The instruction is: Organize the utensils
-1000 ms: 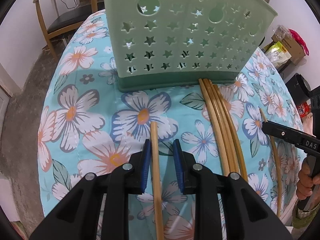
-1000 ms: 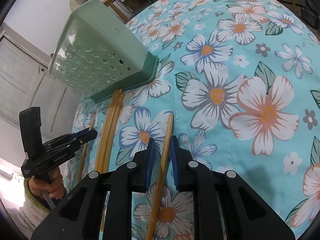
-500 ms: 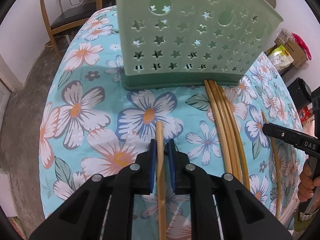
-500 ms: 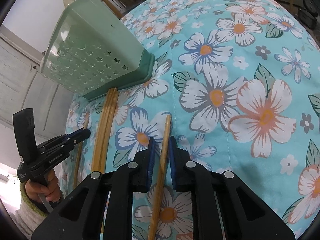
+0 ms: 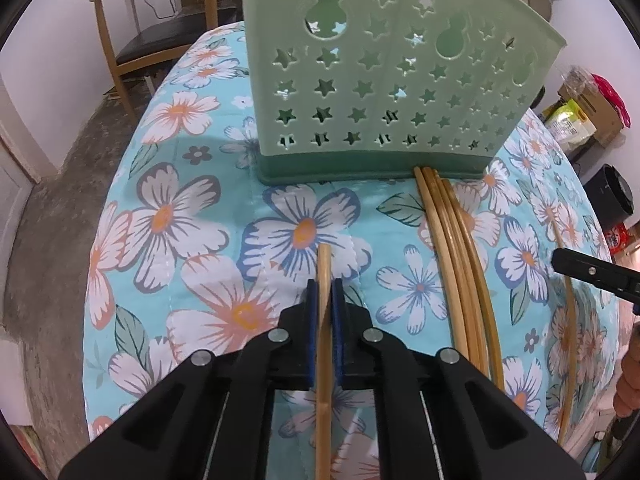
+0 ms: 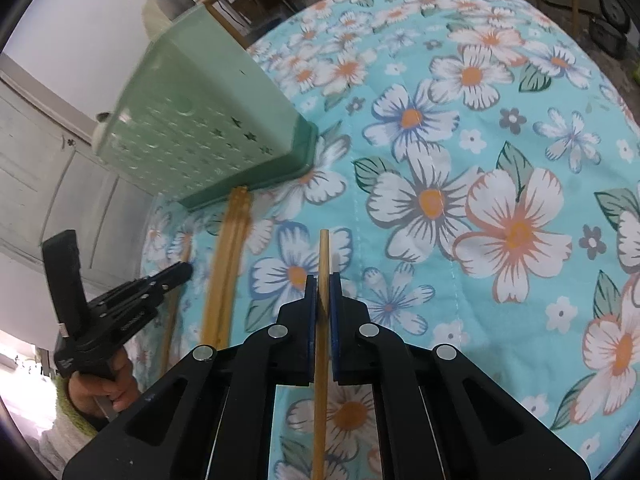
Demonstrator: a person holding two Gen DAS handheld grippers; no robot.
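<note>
Chopsticks (image 5: 324, 272) (image 6: 323, 256), smooth bamboo, apparently pinched in each claw.

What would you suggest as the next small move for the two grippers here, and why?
Probably lift both chopsticks clear of the cloth: the left gripper is shut on one chopstick, the right gripper on another, and the green holder stands ahead.

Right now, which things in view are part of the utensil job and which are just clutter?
Job:
- chopstick in left gripper
- chopstick in right gripper
- chopstick bundle against the holder
- green holder

Lying about:
- chair
- boxes
- black bin
- tablecloth, just the surface
</note>
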